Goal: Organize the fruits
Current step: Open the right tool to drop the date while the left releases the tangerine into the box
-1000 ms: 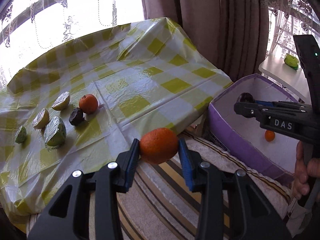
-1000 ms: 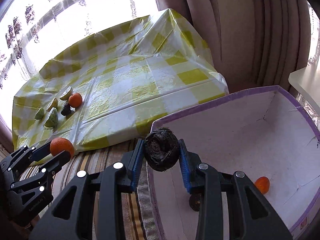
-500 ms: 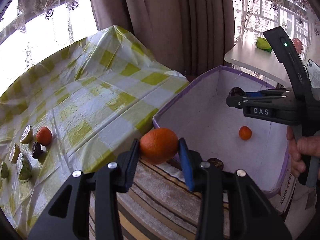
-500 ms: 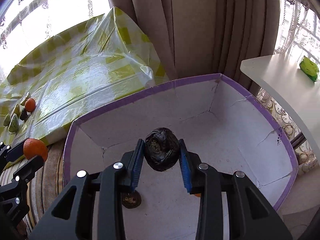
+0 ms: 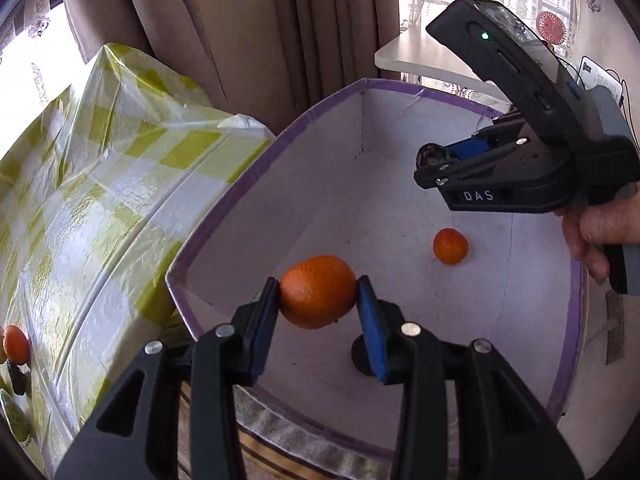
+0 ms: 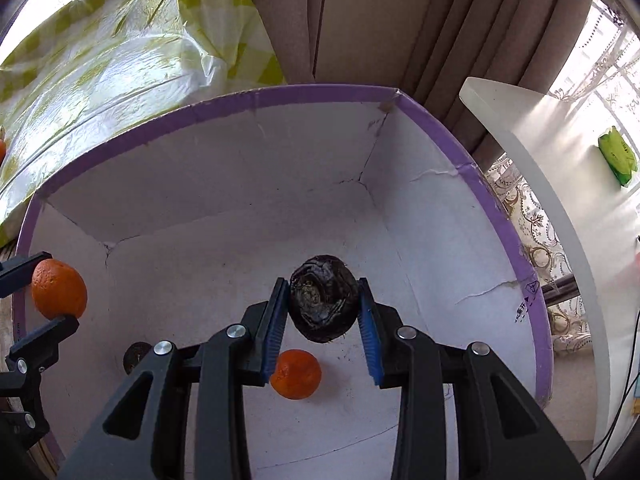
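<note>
Both grippers have swung from the checked tablecloth [image 5: 100, 184] over to the purple-rimmed box [image 5: 224, 216], which now fills each view. In the left wrist view the left gripper [image 5: 318, 300] is clamped on an orange [image 5: 318, 292], held above the near left corner of the box; the right gripper [image 6: 324, 312] is clamped on a dark wrinkled fruit [image 6: 323, 303] over the middle of the box floor. On that floor lie a small orange [image 5: 451, 246] and a dark round fruit [image 5: 360, 356], the latter half hidden behind a blue pad in the left view and behind the right gripper's arm in the other. Only the left view shows the person's hand [image 5: 600, 232] on the right gripper's handle, and more fruit [image 5: 15, 344] cut off at the tablecloth's left edge. Only the right view shows a green packet [image 6: 618, 154] on the white shelf [image 6: 540, 168] at far right.
</note>
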`<state>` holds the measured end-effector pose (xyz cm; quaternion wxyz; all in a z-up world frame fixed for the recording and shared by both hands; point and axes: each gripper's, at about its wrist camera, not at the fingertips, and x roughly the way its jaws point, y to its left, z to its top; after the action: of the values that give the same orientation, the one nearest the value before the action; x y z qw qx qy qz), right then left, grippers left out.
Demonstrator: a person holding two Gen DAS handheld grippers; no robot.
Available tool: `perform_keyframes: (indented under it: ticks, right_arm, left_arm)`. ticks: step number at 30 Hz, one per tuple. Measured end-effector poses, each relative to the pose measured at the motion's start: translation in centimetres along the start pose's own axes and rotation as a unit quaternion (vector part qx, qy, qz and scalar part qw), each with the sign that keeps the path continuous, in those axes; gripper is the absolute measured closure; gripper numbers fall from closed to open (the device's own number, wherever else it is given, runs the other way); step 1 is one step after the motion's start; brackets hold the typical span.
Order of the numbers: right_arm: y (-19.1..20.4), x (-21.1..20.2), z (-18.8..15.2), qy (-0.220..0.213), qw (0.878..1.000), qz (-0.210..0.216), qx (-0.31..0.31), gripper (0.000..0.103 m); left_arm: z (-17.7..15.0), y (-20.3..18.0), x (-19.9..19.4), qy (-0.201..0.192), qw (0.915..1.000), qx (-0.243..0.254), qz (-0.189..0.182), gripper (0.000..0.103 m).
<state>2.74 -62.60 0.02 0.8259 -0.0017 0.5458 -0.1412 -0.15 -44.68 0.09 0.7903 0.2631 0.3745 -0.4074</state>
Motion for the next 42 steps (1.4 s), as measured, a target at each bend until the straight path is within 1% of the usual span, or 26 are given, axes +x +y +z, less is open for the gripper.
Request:
perform_keyframes:
  ticks: [2, 5, 8, 9, 11, 13, 14, 16, 18, 21, 24, 26, 27, 28, 30, 32, 34, 36, 37, 42]
  right_arm:
    - [-0.1, 0.7, 0.0, 0.02, 1.0, -0.006, -0.007, 0.069]
    - [0.8, 2.1, -0.4, 0.051, 0.997, -0.029, -0.048, 0.069]
    - [1.2, 3.8, -1.3, 0.081, 0.994, -0.032, -0.068, 0.069]
    - [1.2, 4.0, -1.4, 0.087, 0.993, -0.028, -0.07, 0.069]
    - [0.9, 4.0, -1.3, 0.086, 0.994, -0.028, -0.066, 0.069]
    - [0.7, 4.5, -1.2, 0.098, 0.993, -0.03, -0.066, 0.069]
    - [0.9, 4.9, -1.2, 0.106, 0.992, -0.027, -0.07, 0.069]
    - [1.2, 5.2, -1.2, 0.112, 0.99, -0.027, -0.079, 0.069]
    - [1.3, 5.4, -1.3, 0.118, 0.989, -0.022, -0.083, 0.069]
    - [1.6, 5.6, -1.4, 0.127, 0.987, -0.02, -0.092, 0.068]
    - [1.8, 5.8, -1.5, 0.135, 0.986, -0.023, -0.098, 0.065]
    - [2.0, 5.9, -1.4, 0.137, 0.985, -0.028, -0.101, 0.06]
    - [2.0, 5.8, -1.3, 0.137, 0.985, -0.028, -0.102, 0.052]
    - [2.2, 5.9, -1.4, 0.138, 0.985, -0.026, -0.103, 0.038]
    - [2.6, 5.8, -1.2, 0.136, 0.984, -0.026, -0.113, 0.026]
    - [3.0, 5.5, -1.4, 0.132, 0.984, -0.03, -0.117, 0.025]
    - [3.0, 5.3, -1.4, 0.132, 0.985, -0.028, -0.11, 0.023]
    - [2.8, 5.1, -1.3, 0.126, 0.986, -0.026, -0.102, 0.018]
    - [2.7, 4.8, -1.2, 0.12, 0.988, -0.025, -0.099, 0.016]
    - [0.8, 3.4, -1.1, 0.084, 0.995, -0.006, -0.048, 0.016]
  left_arm:
    - [0.3, -0.2, 1.2, 0.02, 0.9997, 0.007, -0.009, 0.063]
    - [0.4, -0.4, 3.3, 0.062, 0.9977, 0.015, -0.024, 0.063]
    - [0.5, -0.9, 4.5, 0.09, 0.995, 0.032, -0.031, 0.063]
    - [0.6, -1.1, 4.9, 0.097, 0.9941, 0.037, -0.03, 0.063]
    - [0.6, -1.2, 5.7, 0.115, 0.9922, 0.042, -0.024, 0.063]
    - [0.9, -1.2, 6.2, 0.126, 0.9911, 0.043, -0.004, 0.063]
    - [0.9, -1.2, 6.5, 0.134, 0.9899, 0.046, -0.004, 0.063]
    - [0.6, -1.4, 7.3, 0.155, 0.9863, 0.049, -0.028, 0.063]
    - [0.3, -1.5, 7.8, 0.165, 0.9842, 0.055, -0.033, 0.063]
    - [0.2, -1.4, 8.0, 0.168, 0.9835, 0.055, -0.037, 0.063]
    - [0.0, -1.1, 8.1, 0.173, 0.9825, 0.051, -0.044, 0.063]
    - [-0.1, -1.1, 8.5, 0.178, 0.9816, 0.049, -0.049, 0.063]
    - [-0.2, -0.9, 8.6, 0.181, 0.981, 0.046, -0.054, 0.062]
    - [-0.1, -0.7, 8.7, 0.183, 0.9805, 0.042, -0.059, 0.062]
    - [0.3, 0.0, 9.0, 0.182, 0.9802, 0.04, -0.068, 0.062]
    - [0.4, 0.7, 9.2, 0.179, 0.9805, 0.038, -0.07, 0.06]
    - [0.4, 0.8, 9.0, 0.172, 0.9814, 0.038, -0.076, 0.052]
    - [0.6, 0.8, 8.5, 0.162, 0.9825, 0.036, -0.085, 0.04]
    - [0.6, 0.8, 8.3, 0.155, 0.983, 0.035, -0.092, 0.038]
    - [0.4, 1.1, 6.4, 0.111, 0.9875, 0.047, -0.101, 0.027]
